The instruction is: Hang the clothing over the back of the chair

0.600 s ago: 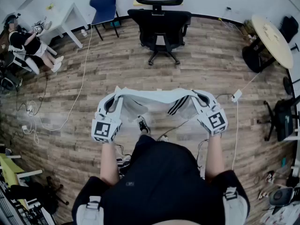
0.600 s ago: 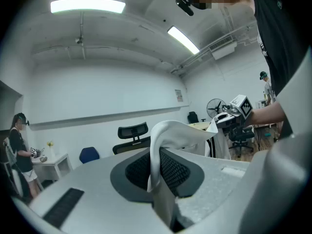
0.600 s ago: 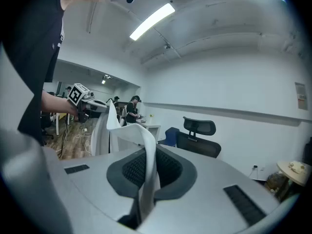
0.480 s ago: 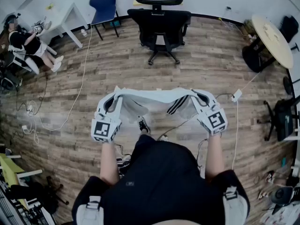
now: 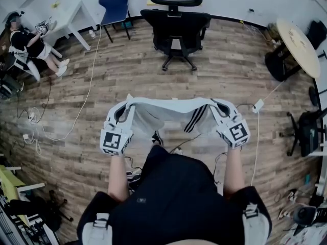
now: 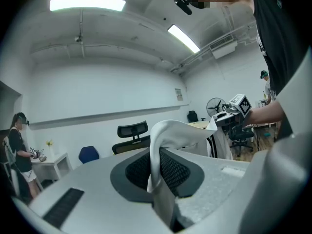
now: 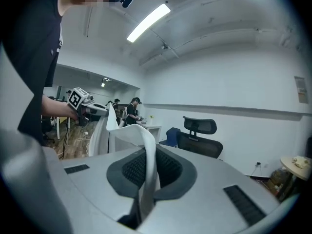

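Both grippers, left (image 5: 121, 115) and right (image 5: 220, 111), clamp the shorts (image 5: 162, 106) stretched crosswise, with the chair (image 5: 176, 24) dead ahead, well apart.

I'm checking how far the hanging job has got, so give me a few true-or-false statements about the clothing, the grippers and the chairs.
1. The white garment with black stripes is stretched between the left gripper and the right gripper. True.
2. The left gripper is open and empty. False: its jaws are shut on an edge of the garment.
3. In the head view, a blue chair stands to the left of the black office chair. True.
4. The garment is already draped over the black office chair's back. False: it hangs in the air in front of the person, apart from the chair.
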Tool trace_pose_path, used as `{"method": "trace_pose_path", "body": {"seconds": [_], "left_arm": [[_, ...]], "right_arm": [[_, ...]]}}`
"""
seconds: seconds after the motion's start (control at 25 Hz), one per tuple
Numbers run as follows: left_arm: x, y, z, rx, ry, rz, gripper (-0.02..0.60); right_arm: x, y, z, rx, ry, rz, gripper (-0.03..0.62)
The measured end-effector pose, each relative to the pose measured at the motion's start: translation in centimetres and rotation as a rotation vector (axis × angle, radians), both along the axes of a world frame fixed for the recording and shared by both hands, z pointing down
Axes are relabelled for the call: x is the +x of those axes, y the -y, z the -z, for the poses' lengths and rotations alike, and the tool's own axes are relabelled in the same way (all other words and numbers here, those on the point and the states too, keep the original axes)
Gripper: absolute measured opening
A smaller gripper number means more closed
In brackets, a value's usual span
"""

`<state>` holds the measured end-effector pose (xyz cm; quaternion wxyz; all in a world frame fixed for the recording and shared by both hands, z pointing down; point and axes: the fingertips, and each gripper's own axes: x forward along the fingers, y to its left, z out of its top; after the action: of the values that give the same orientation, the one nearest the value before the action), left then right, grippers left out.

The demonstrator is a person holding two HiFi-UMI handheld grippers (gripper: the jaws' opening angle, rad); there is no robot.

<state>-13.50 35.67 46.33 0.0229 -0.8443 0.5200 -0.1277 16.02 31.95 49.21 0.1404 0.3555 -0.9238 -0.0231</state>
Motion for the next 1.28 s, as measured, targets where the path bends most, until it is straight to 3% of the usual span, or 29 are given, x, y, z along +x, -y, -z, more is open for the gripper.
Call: {"method": "trace_pose_path", "body": {"seconds": [1.28], "left_arm": [[-5.0, 12.8, -0.6, -0.032, -0.017, -0.079, 0.028]], "right_arm": [[-4.6, 11.1, 0.5, -0.015, -0.057, -0.110, -0.002]]}}
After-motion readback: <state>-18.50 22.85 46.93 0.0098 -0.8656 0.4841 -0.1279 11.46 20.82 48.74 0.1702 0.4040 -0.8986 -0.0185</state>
